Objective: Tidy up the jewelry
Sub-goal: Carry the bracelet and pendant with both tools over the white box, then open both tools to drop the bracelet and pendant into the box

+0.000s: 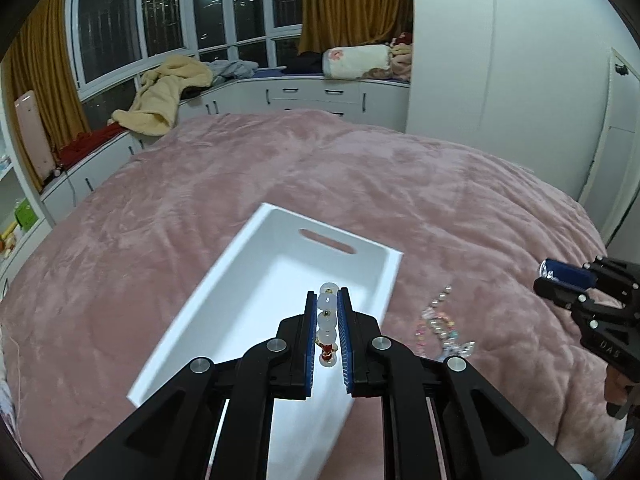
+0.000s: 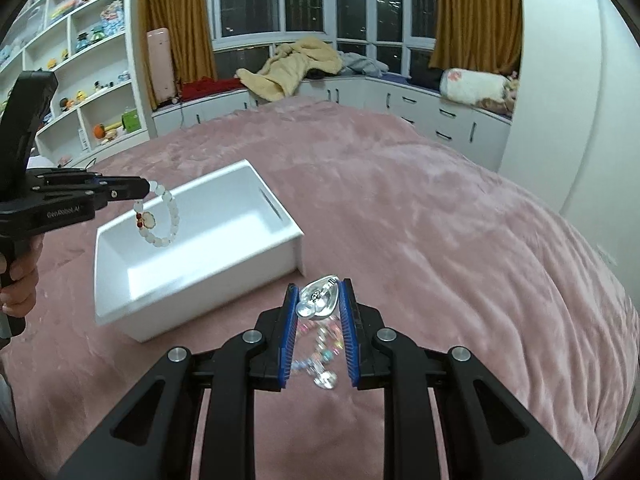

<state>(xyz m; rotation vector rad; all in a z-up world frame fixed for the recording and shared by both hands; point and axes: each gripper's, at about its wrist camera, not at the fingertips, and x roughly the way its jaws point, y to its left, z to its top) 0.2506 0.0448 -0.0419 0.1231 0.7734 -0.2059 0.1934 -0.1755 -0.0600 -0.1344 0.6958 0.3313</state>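
White bead bracelet [image 2: 160, 220] clamped in left hand-held gripper [image 1: 326, 300] over tray [image 2: 120, 280].

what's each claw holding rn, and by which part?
Left claw: white bead bracelet, pinched at its top beads, loop hanging over the white tray. Right claw: silvery pendant piece between the pads; exact hold unclear.

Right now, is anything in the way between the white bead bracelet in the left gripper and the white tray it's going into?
Nothing visible blocks it. The left gripper holds the white bead bracelet hanging right over the open white tray, whose visible inside looks bare. The right gripper is off to the side, above the pink blanket.
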